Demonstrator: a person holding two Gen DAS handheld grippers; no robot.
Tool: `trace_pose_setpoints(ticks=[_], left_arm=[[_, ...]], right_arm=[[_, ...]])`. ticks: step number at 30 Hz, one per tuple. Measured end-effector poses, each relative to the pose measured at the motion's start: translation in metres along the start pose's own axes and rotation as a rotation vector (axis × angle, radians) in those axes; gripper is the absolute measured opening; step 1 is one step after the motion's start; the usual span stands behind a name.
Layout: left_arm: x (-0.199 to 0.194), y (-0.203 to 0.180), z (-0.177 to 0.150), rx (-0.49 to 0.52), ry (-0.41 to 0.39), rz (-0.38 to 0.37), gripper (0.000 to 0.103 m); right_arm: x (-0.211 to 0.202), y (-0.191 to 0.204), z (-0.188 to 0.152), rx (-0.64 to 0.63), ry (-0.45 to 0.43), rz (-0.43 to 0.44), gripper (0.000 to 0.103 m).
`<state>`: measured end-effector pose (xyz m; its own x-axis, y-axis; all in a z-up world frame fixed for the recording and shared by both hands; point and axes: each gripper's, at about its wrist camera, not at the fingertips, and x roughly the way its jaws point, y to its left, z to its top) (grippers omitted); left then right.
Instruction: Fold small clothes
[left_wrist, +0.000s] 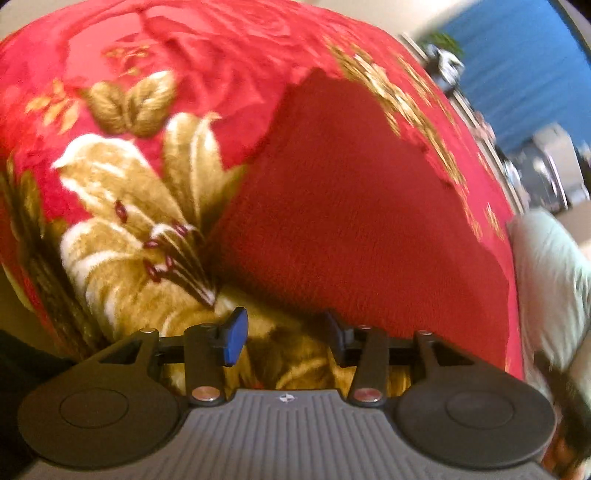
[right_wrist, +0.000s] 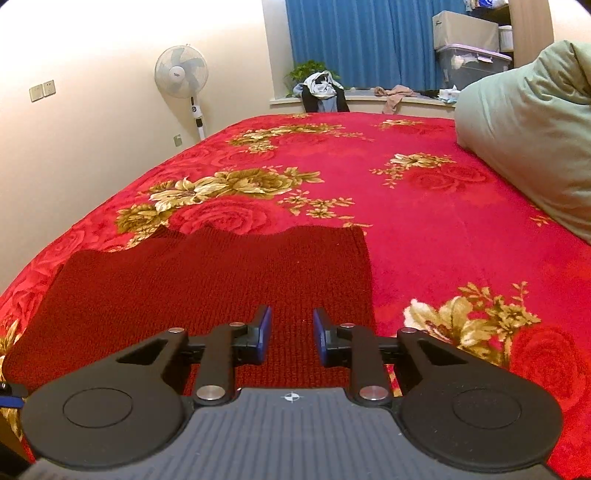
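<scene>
1. Your right tool (right_wrist: 291, 334) is released: its blue-padded fingers (right_wrist: 264, 330) stand a narrow gap apart, gripping nothing, poised over the near edge of the dark red knit garment (right_wrist: 207, 288).
2. Your left tool (left_wrist: 286, 338) is spread wider, with bedding visible between its fingers. It holds nothing; its right finger sits at the garment's (left_wrist: 332, 206) near edge, though you cannot tell whether it touches.
3. The garment is a ribbed knit, thick and matte, lying flat on the bed's blanket (right_wrist: 424, 206) near the bed's front edge and towards its left side.
4. In the right wrist view its long axis runs left to right, with a straight right edge and a wavy far edge.
5. The blanket is plush fleece, bright red, with gold and cream flowers.
6. A pale green pillow (right_wrist: 524, 140), soft and creased, rests along the bed's right edge, well apart from the garment.
7. The left wrist view is motion-blurred.
</scene>
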<state>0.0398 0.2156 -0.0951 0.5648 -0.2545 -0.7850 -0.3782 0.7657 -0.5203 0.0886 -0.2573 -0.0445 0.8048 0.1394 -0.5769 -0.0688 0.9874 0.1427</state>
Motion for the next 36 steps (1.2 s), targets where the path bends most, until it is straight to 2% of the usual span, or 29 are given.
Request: trace_pose_setpoints(ticks=[7,9,11,15,17,20,27,32,34,36], left_arm=[[0.015,0.01,0.015,-0.195,-0.06,-0.019,0.051],[0.017,0.011,0.015,-0.254,-0.081,-0.024,0.054],[0.018,0.01,0.016,-0.274,-0.096,-0.02,0.054],[0.017,0.006,0.016,-0.247,-0.113,0.003,0.052],[0.013,0.001,0.016,-0.206,-0.132,0.024,0.032],[0.007,-0.001,0.016,-0.165,-0.139,0.018,0.021],[-0.03,-0.014,0.017,-0.001,-0.236,-0.059,0.015],[-0.074,-0.007,0.013,0.024,-0.338,-0.1,0.012],[-0.084,0.005,0.011,-0.011,-0.334,-0.109,0.012],[-0.071,0.015,0.014,-0.047,-0.255,-0.112,0.013]], right_arm=[[0.004,0.003,-0.002,-0.02,0.008,-0.001,0.026],[0.005,0.002,-0.002,-0.021,0.011,-0.008,0.026],[0.007,0.0,-0.004,-0.022,0.019,-0.021,0.026],[0.014,-0.003,-0.01,-0.023,0.047,-0.05,0.026],[0.018,-0.005,-0.014,-0.026,0.062,-0.066,0.026],[0.024,-0.009,-0.021,-0.021,0.089,-0.099,0.026],[0.033,-0.019,-0.035,-0.001,0.134,-0.147,0.026],[0.03,-0.024,-0.04,0.036,0.146,-0.162,0.026],[0.028,-0.026,-0.039,0.052,0.147,-0.153,0.026],[0.028,-0.026,-0.039,0.051,0.151,-0.147,0.026]])
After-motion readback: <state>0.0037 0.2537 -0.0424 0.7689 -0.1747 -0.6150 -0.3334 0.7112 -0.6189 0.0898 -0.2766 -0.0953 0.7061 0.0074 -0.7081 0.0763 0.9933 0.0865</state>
